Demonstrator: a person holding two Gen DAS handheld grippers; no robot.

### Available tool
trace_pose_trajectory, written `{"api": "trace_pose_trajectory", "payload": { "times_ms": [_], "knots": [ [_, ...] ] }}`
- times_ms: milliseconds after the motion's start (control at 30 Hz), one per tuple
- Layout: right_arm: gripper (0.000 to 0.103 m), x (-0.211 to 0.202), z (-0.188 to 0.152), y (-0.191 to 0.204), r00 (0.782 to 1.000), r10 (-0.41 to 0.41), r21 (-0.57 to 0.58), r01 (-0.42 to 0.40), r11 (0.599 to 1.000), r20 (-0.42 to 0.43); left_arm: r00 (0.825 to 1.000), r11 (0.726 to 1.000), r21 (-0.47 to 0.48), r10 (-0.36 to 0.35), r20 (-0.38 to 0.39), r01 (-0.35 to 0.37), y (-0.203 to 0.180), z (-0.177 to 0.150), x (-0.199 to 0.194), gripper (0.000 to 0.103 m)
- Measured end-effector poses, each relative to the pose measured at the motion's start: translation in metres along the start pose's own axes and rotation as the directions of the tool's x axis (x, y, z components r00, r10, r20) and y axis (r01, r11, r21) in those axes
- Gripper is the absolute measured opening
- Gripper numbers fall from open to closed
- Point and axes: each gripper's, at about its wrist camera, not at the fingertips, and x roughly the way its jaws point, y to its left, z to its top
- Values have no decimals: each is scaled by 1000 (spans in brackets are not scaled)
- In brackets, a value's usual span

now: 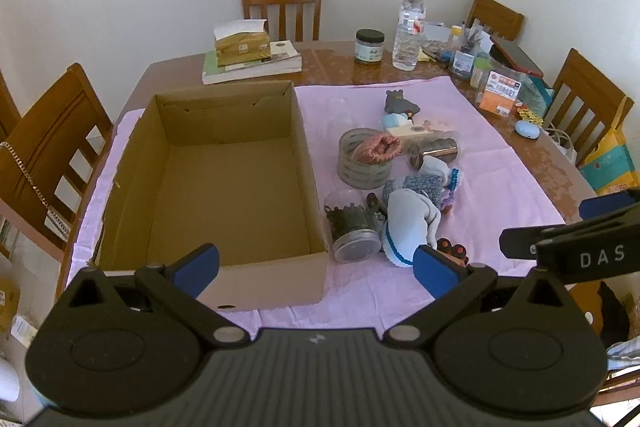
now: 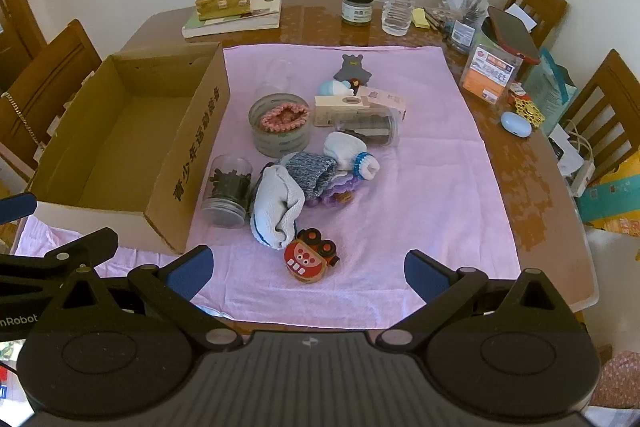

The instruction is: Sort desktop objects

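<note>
My left gripper (image 1: 316, 269) hangs with its fingers spread wide, holding nothing, over the near wall of the cardboard box (image 1: 224, 183) — interior bare. My right gripper (image 2: 306, 275) is likewise spread and unloaded, just short of the red toy (image 2: 310, 259). The socks (image 2: 276, 205), jar (image 2: 228, 189) and tape roll (image 2: 280, 125) lie clustered on the pink cloth (image 2: 420, 187) — right of the box.
</note>
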Motion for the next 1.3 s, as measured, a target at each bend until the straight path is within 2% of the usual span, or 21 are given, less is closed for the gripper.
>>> {"api": "trace_pose_trajectory", "payload": {
  "times_ms": [300, 467, 667, 933, 1067, 1200, 1300],
  "knots": [
    [103, 1, -9, 3, 999, -39, 10, 39, 999, 0, 998, 997, 23, -70, -4, 70, 4, -7, 8, 103],
    [103, 3, -16, -3, 999, -34, -7, 35, 999, 14, 997, 996, 39, -77, -9, 77, -3, -14, 15, 103],
    [103, 14, -16, -21, 998, 45, -21, -45, 999, 34, 999, 997, 58, -52, -13, 53, -18, -20, 21, 103],
    [103, 33, -13, -57, 994, 105, -109, -101, 989, 35, 1000, 1000, 25, 2, -27, -2, -45, -23, 32, 103],
    [103, 39, -8, -77, 986, 161, -156, -153, 976, 38, 999, 999, 21, 39, -19, -38, -62, -23, 40, 103],
    [103, 45, -6, -93, 975, 216, -238, -197, 951, 59, 999, 1000, -1, 25, -27, -25, -79, -22, 52, 103],
    [103, 50, -6, -101, 973, 223, -308, -196, 931, 56, 1000, 1000, -31, 0, -27, -1, -91, -23, 62, 103]
  ]
}}
